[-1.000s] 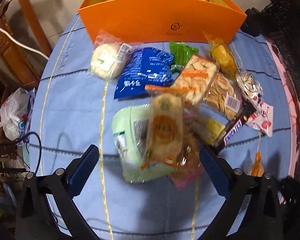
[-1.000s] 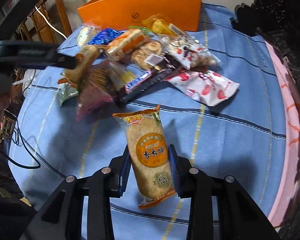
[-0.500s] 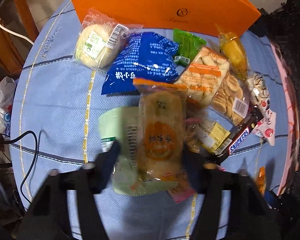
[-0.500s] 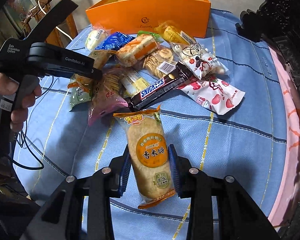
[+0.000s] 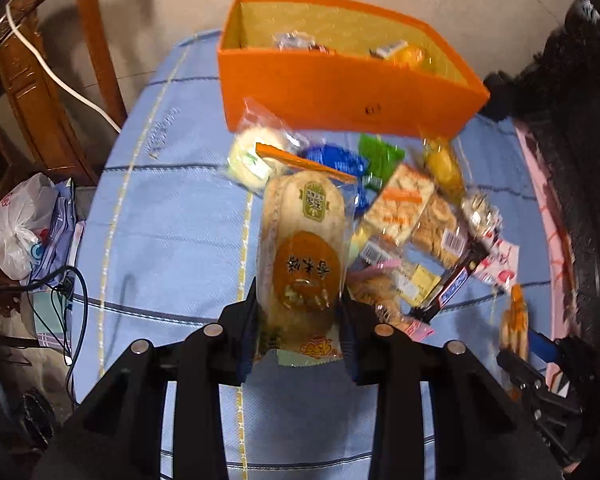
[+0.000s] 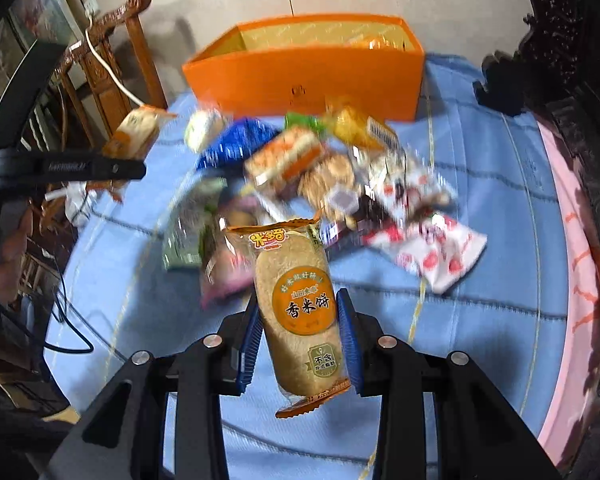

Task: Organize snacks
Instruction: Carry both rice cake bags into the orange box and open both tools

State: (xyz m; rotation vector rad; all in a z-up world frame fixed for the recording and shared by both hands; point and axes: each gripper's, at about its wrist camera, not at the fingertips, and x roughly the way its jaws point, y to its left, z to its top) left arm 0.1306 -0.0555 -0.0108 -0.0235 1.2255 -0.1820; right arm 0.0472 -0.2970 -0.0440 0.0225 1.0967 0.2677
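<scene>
Left gripper (image 5: pixel 300 320): fingers clamp a rice cracker pack (image 5: pixel 304 248), lifted above the table.
Right gripper (image 6: pixel 300 336): fingers clamp a second pack (image 6: pixel 300 312), also lifted.
Box (image 5: pixel 340 88): orange, far side, some snacks inside.
Snack pile (image 5: pixel 412 216): on the blue cloth (image 5: pixel 168 216), near the box.

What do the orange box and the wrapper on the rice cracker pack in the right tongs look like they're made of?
Orange box: probably rigid matte paperboard, with flat straight walls, crisp corners and a yellowish lining.
Rice cracker pack in the right tongs: thin glossy plastic film, partly clear, with crackers showing through and crimped end seals.
</scene>
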